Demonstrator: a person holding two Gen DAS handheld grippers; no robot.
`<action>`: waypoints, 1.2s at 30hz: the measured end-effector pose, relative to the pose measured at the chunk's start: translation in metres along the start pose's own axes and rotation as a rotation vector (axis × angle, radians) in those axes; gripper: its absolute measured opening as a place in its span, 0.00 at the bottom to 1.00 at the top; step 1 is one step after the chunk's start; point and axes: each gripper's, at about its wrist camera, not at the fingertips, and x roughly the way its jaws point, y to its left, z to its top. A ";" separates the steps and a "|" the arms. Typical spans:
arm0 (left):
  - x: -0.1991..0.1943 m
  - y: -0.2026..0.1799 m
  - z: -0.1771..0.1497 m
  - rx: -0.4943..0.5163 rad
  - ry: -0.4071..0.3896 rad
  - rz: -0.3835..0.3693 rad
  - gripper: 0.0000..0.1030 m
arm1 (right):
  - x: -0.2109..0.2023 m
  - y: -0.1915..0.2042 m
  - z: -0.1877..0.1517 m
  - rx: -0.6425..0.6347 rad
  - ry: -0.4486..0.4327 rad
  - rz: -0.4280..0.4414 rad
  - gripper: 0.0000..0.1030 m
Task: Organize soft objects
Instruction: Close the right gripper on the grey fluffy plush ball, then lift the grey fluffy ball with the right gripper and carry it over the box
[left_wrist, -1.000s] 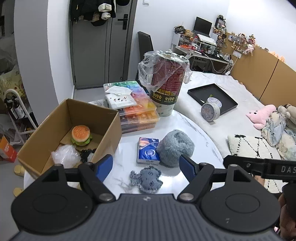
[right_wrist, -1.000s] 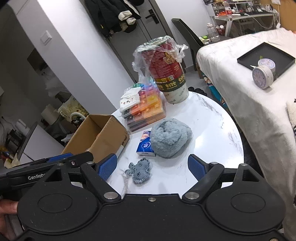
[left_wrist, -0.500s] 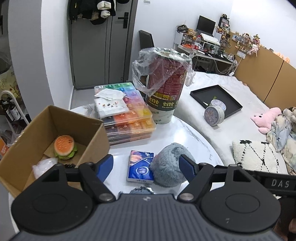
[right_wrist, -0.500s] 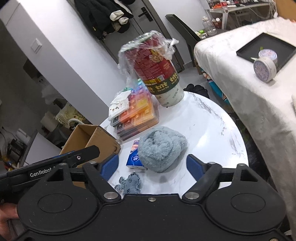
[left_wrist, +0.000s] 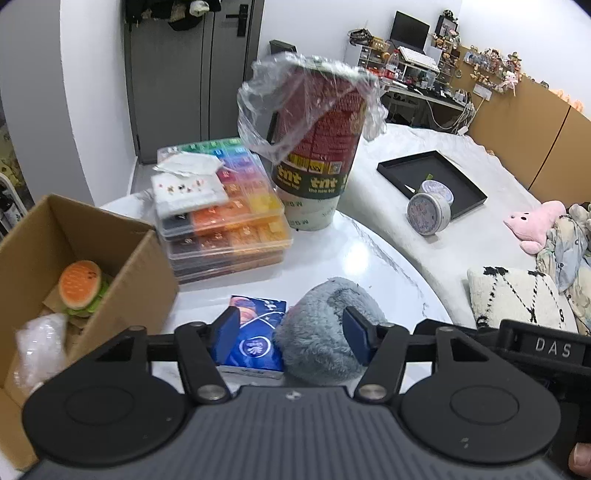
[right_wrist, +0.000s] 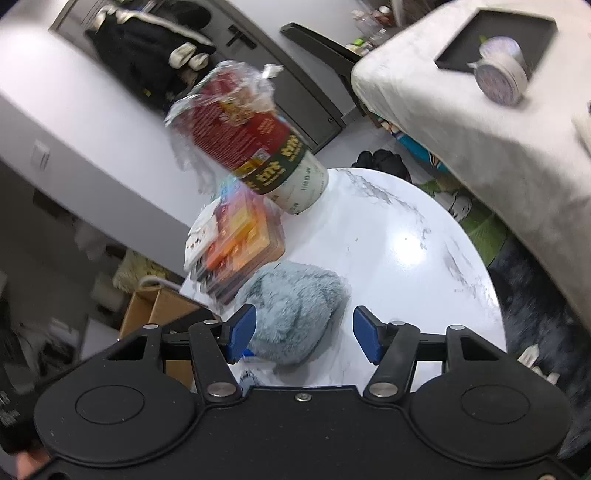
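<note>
- Left wrist view: a round white marble table (left_wrist: 369, 254) carries the job, with a cardboard box (left_wrist: 140, 266) at its left edge already holding a burger plush (left_wrist: 79, 284) and a crumpled clear bag (left_wrist: 40, 343); the sorting looks partly done.
- Left to gather, by the look of it: a grey fluffy plush (left_wrist: 321, 328) on the tabletop, touching a blue tissue pack (left_wrist: 255, 339) at its left.
- Behind them stand a tall plastic-wrapped paper tub (left_wrist: 317, 147) and a stack of coloured bead cases (left_wrist: 225, 225), neither of them soft.
- Left gripper (left_wrist: 291, 332) hangs above the plush and the tissue pack, fingers spread wide, holding nothing; contact cannot be told.
- Right gripper (right_wrist: 303, 336), in a blurred right wrist view, also stands wide apart and empty, its fingers framing the grey fluffy plush (right_wrist: 295, 314), not visibly pressing it.
</note>
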 end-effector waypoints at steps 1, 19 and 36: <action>0.004 0.000 0.000 -0.002 0.006 -0.002 0.55 | 0.003 -0.002 0.000 0.007 -0.002 0.003 0.56; 0.038 -0.003 -0.010 -0.093 0.061 -0.040 0.22 | 0.039 -0.017 -0.011 0.195 0.073 0.105 0.23; -0.013 -0.008 -0.010 -0.079 0.004 -0.057 0.20 | 0.001 0.018 -0.016 0.104 0.039 0.108 0.21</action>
